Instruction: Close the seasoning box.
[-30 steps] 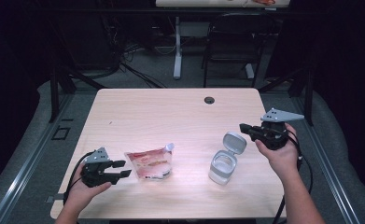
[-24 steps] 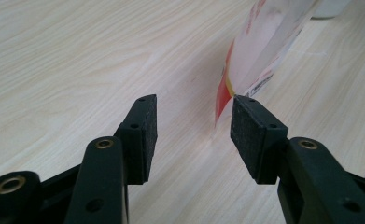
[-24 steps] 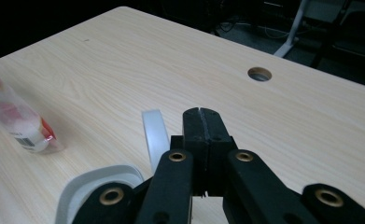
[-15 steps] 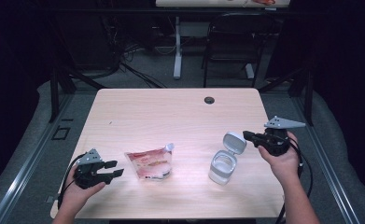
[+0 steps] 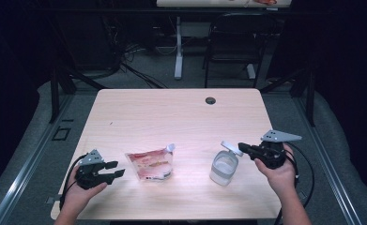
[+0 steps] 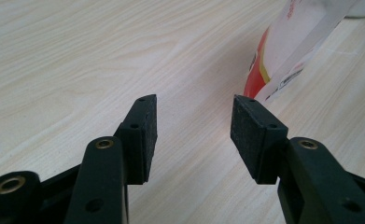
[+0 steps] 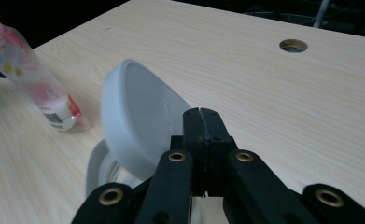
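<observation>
A red-and-white spouted pouch (image 5: pixel 150 164) lies flat near the table's front edge; its bottom corner (image 6: pixel 283 51) shows just beyond my left jaws. My left gripper (image 5: pixel 118 169) rests left of the pouch, open (image 6: pixel 194 105), with bare wood between its pads. A clear round container (image 5: pixel 223 168) stands front right, its hinged white lid (image 5: pixel 231 146) raised and tilted. My right gripper (image 5: pixel 241 147) is shut, tips against the lid's right side. In the right gripper view the lid (image 7: pixel 138 121) sits just left of the closed jaws (image 7: pixel 201 114), and the pouch (image 7: pixel 40 88) lies farther left.
The light wooden table (image 5: pixel 172 112) has a cable hole (image 5: pixel 210 100) near its far edge, also visible as the hole (image 7: pixel 293 45). A dark chair (image 5: pixel 233 42) and desk legs stand on the floor beyond the table.
My right gripper has come down and left until its tips meet the container's lid, which now leans lower. The left gripper has shifted slightly toward the front edge.
</observation>
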A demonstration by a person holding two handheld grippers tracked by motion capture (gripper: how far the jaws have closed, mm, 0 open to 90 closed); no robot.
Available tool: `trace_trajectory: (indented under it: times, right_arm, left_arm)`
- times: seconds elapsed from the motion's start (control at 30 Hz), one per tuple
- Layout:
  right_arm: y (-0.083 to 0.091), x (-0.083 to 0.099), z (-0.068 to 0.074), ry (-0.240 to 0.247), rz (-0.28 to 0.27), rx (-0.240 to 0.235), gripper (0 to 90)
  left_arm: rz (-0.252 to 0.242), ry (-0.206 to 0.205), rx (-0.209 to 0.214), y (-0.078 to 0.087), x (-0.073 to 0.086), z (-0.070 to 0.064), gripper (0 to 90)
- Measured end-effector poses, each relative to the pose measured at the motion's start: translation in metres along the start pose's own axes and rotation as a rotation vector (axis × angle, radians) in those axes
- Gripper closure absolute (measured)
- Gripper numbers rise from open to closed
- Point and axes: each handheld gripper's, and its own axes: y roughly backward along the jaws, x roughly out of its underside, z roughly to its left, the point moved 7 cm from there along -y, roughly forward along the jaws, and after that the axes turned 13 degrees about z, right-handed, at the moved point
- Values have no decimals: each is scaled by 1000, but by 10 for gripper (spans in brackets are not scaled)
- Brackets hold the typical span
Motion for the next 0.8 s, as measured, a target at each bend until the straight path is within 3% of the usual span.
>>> trace_trajectory:
  times: [0.23,0.57,0.7,0.77,0.8]
  right_arm:
    - [1,16,5,-9,-14,8,899]
    - [1,43,-14,-51,11,124,886]
    - [-5,57,-19,-61,48,166,831]
    - [-10,64,-23,-60,70,205,755]
    - [-11,65,-23,-66,68,199,739]
  left_arm:
    - [0,4,3,-2,0,-1,514]
    - [-4,26,-8,-4,2,3,509]
    - [-6,31,-10,-5,2,4,505]
    - [-4,36,-22,-5,3,6,501]
    - [-3,37,-19,-6,3,6,500]
